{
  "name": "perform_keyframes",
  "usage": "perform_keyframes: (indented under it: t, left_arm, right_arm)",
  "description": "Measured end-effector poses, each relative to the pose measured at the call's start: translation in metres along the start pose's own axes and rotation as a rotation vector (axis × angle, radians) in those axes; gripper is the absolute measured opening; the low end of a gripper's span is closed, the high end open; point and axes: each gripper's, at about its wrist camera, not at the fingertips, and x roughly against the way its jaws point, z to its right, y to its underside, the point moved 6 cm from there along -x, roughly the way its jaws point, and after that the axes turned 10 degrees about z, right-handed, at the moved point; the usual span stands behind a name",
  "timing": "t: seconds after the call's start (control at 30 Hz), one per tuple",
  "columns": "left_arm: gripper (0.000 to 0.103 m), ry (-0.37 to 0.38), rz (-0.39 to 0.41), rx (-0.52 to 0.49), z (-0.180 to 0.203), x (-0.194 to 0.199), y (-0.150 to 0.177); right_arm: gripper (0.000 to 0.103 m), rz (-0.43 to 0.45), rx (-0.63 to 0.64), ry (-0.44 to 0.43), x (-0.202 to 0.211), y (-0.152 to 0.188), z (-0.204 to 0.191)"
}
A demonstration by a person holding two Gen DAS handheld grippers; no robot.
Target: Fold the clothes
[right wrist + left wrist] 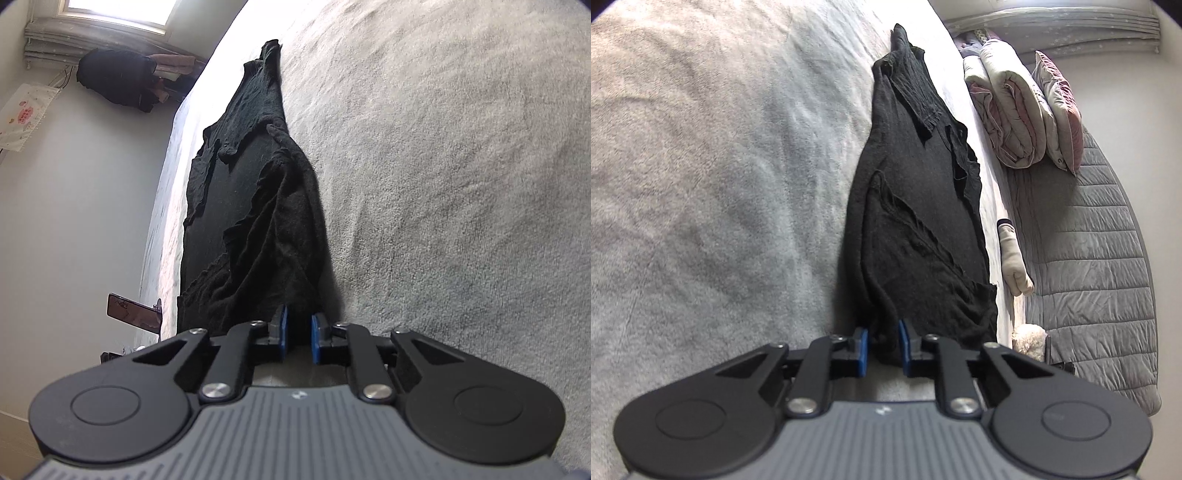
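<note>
The left gripper [882,345] sits low over the grey blanket [713,192], its blue pads [863,350] drawn close and pinching the near edge of the black garment [916,221]; the fabric bunches between the pads and hides the contact point. The right gripper [298,332] takes a matching pose at the garment [258,221], with its pads [282,330] close together on a fold of cloth, though shadow makes the exact grip hard to make out. The garment lies stretched away from both grippers along the blanket [443,184] on the bed, creased and partly doubled over itself, so its shape is unclear. Farther off in the left view lie a pale sock [1014,258], a rolled duvet [1008,114] and a quilted grey cover [1104,258]. In the right view, a phone [133,310] shows at the bed edge, cut off by the gripper body.
</note>
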Motion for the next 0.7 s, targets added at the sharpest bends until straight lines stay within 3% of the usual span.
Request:
perform_keyframes:
  t: [0.13,0.3,0.5,0.7]
  left_arm:
    - [0.004,0.026,0.015,0.022,0.001,0.004,-0.001]
    - [0.003,0.127,0.075,0.061,0.011,0.013,-0.005]
    - [0.003,0.226,0.157,0.178,0.026,0.014,-0.027]
    - [0.003,0.265,0.225,0.264,0.043,0.005,-0.059]
  right_arm:
    - [0.010,0.027,0.008,-0.024,0.009,-0.002,-0.005]
    - [0.010,0.072,-0.012,-0.066,0.016,-0.009,-0.017]
    - [0.010,0.128,-0.028,-0.091,0.015,-0.028,-0.040]
    - [0.007,0.191,-0.070,-0.115,0.000,-0.069,-0.061]
